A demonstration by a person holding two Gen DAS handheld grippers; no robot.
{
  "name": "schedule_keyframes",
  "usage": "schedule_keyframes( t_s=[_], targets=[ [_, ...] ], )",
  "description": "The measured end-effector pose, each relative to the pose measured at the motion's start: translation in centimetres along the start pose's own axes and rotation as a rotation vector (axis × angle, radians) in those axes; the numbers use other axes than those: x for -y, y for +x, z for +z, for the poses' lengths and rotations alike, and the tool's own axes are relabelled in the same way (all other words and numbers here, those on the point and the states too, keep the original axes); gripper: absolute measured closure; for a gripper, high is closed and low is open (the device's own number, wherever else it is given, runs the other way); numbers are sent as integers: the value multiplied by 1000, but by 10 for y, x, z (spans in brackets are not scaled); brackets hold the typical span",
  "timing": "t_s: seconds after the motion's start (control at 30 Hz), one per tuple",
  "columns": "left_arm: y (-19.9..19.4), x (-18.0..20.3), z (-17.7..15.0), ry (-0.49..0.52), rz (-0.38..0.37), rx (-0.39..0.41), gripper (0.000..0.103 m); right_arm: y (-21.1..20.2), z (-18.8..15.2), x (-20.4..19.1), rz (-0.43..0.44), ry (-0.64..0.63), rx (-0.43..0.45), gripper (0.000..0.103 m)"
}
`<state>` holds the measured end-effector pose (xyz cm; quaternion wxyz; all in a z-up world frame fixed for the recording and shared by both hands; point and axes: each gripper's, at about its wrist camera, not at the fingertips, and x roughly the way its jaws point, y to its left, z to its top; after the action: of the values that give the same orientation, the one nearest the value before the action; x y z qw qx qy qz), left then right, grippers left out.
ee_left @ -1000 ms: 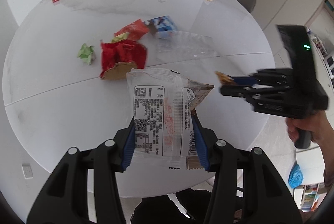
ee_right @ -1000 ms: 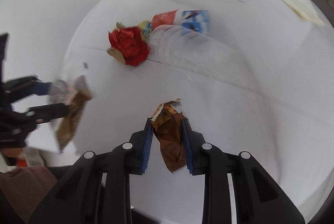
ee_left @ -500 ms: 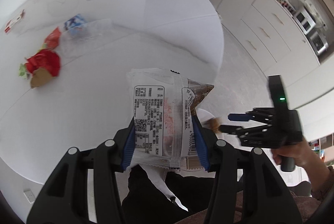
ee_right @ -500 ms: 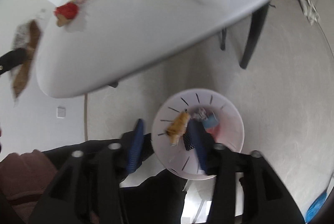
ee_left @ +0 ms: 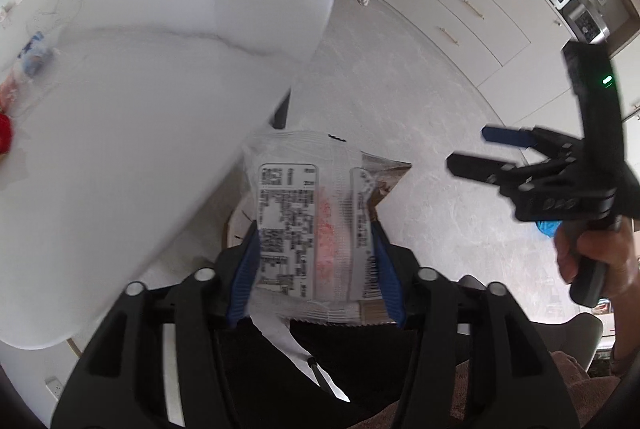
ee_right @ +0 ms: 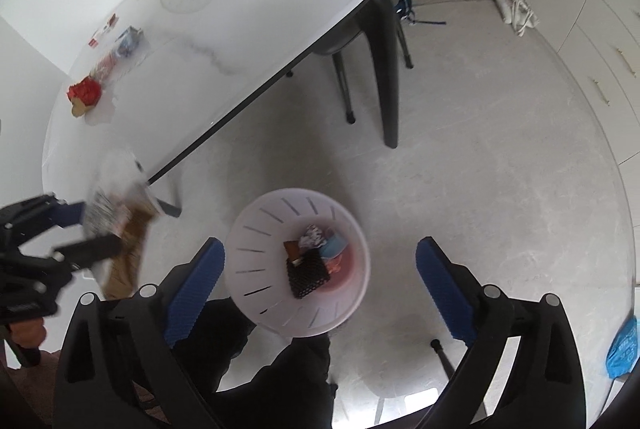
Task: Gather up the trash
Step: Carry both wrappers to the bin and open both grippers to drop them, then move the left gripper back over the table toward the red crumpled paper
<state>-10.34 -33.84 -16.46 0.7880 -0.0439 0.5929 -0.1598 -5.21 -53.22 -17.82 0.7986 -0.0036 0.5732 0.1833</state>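
Over bin [ee_right: 256,229]: right tool [ee_right: 320,281] jaws just spread wide, empty, several scraps already inside; left tool [ee_left: 316,265] pinching wrappers [ee_left: 312,221], jaws easing apart; red wrapper [ee_right: 85,92] and more litter left on tabletop [ee_right: 260,9]

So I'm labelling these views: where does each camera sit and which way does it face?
Left wrist: on the left gripper, facing down past the table edge; its jaws hold a clear wrapper.
Right wrist: on the open right gripper, facing down at the white bin; dark-clothed legs show.
Shared: table, wrapper, each other's gripper.
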Motion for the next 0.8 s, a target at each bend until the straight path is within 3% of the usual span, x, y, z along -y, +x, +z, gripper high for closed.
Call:
schedule_keyframes(
  t_s=[0.13,0.3,0.53,0.8],
  targets=[
    [6,14,2,1,16,-7,25,-14,1,9,4,-2,38,4],
    [-14,20,5,-25,29,47,13,-20,7,14,21,14,53,3],
    [-37,-1,15,-121,87,98,9,-31,19,5,43,-6,92,3],
    [-80,-57,18,-263,179,192,8,-44,47,-33,82,-94,138,3]
  ],
)
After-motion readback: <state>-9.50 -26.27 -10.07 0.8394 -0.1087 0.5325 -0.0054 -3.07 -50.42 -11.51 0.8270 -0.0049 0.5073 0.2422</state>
